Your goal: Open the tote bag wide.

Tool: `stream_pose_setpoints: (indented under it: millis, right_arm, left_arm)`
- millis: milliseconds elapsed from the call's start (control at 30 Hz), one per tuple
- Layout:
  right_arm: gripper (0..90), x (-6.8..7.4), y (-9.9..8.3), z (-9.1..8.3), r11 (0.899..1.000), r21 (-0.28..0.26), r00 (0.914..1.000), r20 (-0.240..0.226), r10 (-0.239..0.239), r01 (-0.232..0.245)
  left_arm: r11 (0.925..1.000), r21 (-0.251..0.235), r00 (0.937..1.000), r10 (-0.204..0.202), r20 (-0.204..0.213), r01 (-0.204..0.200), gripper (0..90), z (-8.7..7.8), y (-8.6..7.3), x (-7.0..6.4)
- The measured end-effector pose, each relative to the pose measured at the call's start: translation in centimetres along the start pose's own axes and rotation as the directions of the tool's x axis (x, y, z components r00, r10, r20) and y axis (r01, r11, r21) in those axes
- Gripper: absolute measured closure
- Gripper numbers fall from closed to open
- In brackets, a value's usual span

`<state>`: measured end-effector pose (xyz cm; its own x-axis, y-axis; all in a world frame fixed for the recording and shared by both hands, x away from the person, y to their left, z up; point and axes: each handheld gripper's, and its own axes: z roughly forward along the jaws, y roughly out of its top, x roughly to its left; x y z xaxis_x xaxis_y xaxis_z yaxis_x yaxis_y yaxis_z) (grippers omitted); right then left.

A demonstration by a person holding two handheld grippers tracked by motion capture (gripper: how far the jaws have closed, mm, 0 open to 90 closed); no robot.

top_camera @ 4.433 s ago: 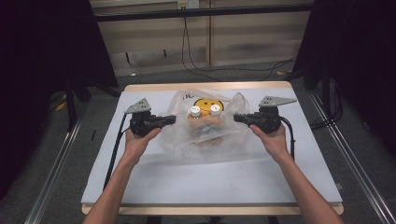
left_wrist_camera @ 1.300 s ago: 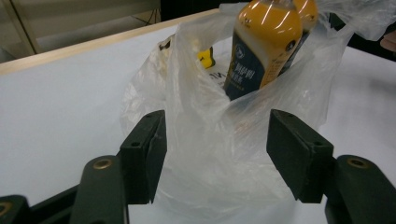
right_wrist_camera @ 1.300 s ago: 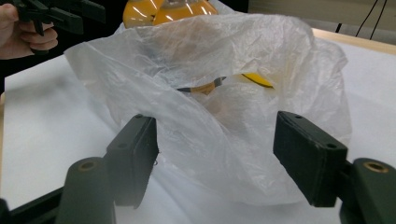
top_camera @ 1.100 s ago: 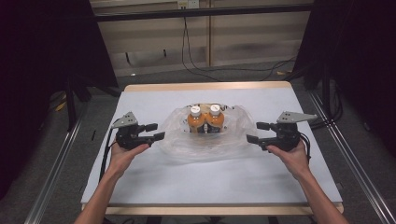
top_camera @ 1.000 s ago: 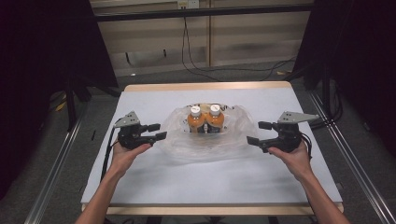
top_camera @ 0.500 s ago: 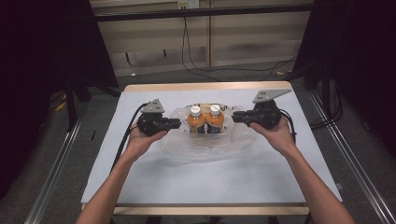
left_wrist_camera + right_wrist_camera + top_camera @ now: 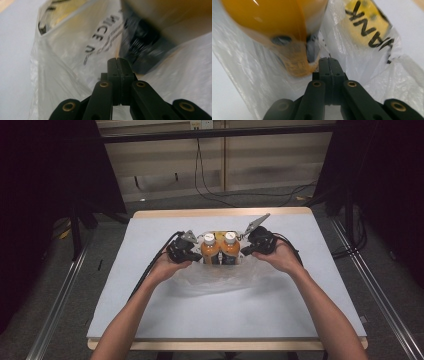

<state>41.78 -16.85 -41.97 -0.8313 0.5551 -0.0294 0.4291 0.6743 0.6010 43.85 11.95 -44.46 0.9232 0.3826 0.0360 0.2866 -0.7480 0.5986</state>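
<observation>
Plastic bag [image 7: 215, 275] under two bottles [image 7: 220, 251]; gripper views show both grippers' fingers [image 7: 117, 75] [image 7: 330, 75] pressed together against film.

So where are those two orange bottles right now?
In the high view, the orange bottles stand mid-table on the clear plastic bag, between the left gripper and right gripper.

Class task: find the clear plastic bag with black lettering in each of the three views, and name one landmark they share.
High view: clear plastic bag lies mid-table, around and in front of the bottles.
Left gripper view: it spreads ahead of the shut claw.
Right gripper view: it lies behind the shut claw.
Shared landmark: the orange bottles with white caps.
</observation>
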Motion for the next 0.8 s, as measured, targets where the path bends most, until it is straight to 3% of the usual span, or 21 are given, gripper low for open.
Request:
stream_pose_setpoints:
  millis: [200, 333, 400, 433, 533, 700, 800]
  right_arm:
    - [90.0, 0.1, -0.6, 2.6, 0.993, 0.111, 0.9986, 0.021, -0.048, 0.046]
    - [90.0, 0.0, -0.8, 3.4, 0.989, 0.14, 0.9982, 0.022, -0.056, 0.053]
    - [90.0, -0.2, -1.1, 3.5, 0.988, 0.146, 0.9977, 0.026, -0.063, 0.059]
    - [90.0, -0.2, -1.2, 3.4, 0.986, 0.161, 0.9981, 0.029, -0.055, 0.05]
    - [90.0, -0.5, -1.8, 3.5, 0.977, 0.206, 0.997, 0.045, -0.063, 0.052]
    - [90.0, -1.3, -3.0, 2.9, 0.975, 0.216, 0.9962, 0.061, -0.062, 0.047]
    - [90.0, -1.4, -3.2, 2.5, 0.964, 0.259, 0.9935, 0.073, -0.087, 0.066]
  left_arm:
    - [0.9948, 0.091, 0.999, 0.045, -0.004, -0.044, 89.5, 1.0, -0.8, 0.0]
    - [0.9926, 0.106, 0.9983, 0.057, 0.011, -0.058, 90.0, 1.2, -1.1, -0.2]
    - [0.9919, 0.108, 0.9976, 0.064, 0.025, -0.067, 89.6, 1.3, -1.2, 0.0]
    - [0.9938, 0.1, 0.9986, 0.046, 0.026, -0.048, 89.7, 1.3, -1.3, -0.1]
    - [0.9918, 0.109, 0.9977, 0.065, 0.02, -0.067, 90.0, 1.1, -1.5, -0.4]
    - [0.9871, 0.13, 0.9956, 0.092, 0.02, -0.094, 90.0, 0.6, -2.0, -0.8]
    - [0.9835, 0.149, 0.9947, 0.102, 0.014, -0.103, 90.0, 0.3, -2.2, -0.8]
